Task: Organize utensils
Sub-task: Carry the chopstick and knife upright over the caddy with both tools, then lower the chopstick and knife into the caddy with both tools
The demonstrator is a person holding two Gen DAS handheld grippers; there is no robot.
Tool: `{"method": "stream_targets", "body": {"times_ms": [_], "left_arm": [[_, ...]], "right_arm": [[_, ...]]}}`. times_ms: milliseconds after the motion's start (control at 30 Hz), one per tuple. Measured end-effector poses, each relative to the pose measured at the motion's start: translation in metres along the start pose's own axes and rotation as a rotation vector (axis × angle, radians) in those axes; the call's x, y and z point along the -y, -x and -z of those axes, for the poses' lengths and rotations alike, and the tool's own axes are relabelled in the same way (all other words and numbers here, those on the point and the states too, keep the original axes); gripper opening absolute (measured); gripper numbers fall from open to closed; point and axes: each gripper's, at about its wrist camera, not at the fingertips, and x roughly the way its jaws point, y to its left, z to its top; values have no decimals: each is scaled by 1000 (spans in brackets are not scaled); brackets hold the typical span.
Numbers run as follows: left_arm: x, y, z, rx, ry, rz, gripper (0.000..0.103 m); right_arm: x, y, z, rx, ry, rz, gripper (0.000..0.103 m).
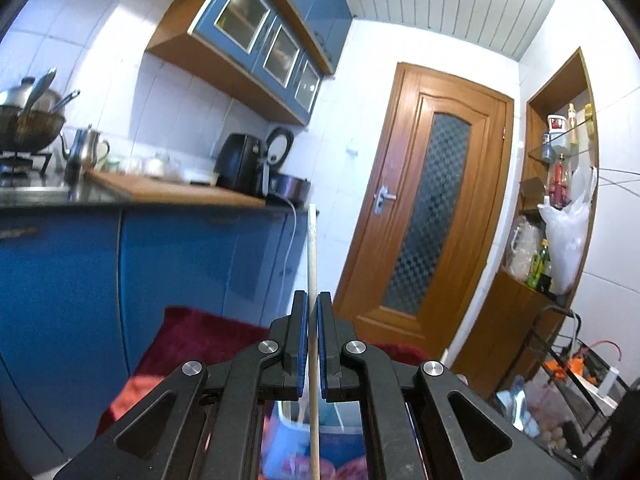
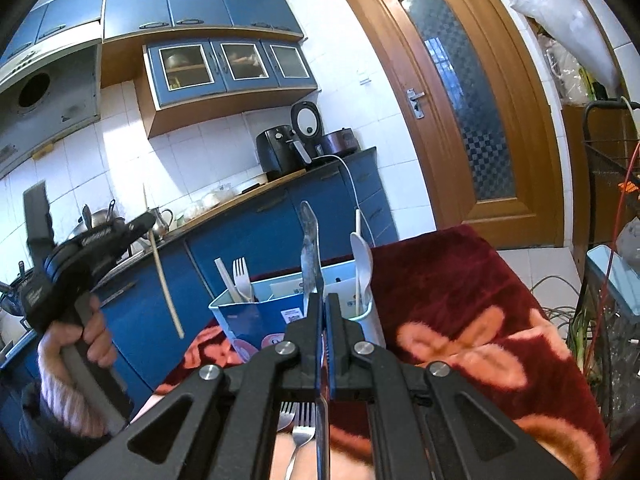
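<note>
In the left wrist view my left gripper [image 1: 313, 300] is shut on a pale wooden chopstick [image 1: 312, 248] that stands nearly upright, sticking out above and below the jaws. The right wrist view shows that left gripper [image 2: 150, 220] held in a hand at the left, with the chopstick [image 2: 164, 280] hanging beside the counter. My right gripper [image 2: 322, 300] is shut on a metal utensil [image 2: 309, 240], handle end up, just in front of the blue organizer box [image 2: 240, 316]. The box holds a white plastic fork [image 2: 241, 276] and a white spoon [image 2: 360, 256]. Metal forks [image 2: 302, 432] lie under the right gripper.
A red floral blanket [image 2: 460, 320] covers the surface under the box. Behind runs a blue kitchen counter [image 2: 280, 208] with an air fryer [image 2: 280, 152], a kettle [image 1: 82, 148] and a wok [image 1: 28, 124]. A wooden door [image 1: 424, 200] and a wire rack [image 2: 608, 168] stand at the right.
</note>
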Motion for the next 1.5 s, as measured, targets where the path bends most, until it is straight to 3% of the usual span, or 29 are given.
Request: {"method": "stream_targets", "body": {"times_ms": [233, 400, 700, 1167, 1500], "left_arm": [[6, -22, -14, 85, -10, -23, 4], [9, -36, -7, 116, -28, -46, 4], [-2, -58, 18, 83, -27, -61, 4], [-9, -71, 41, 25, -23, -46, 4], [-9, -72, 49, 21, -30, -43, 4]], "right_arm": [[4, -3, 0, 4, 14, 11, 3], [4, -7, -2, 15, 30, 15, 3], [-2, -23, -23, 62, 92, 33, 3], [-27, -72, -68, 276, 185, 84, 3], [-18, -107, -53, 243, 187, 125, 3]]}}
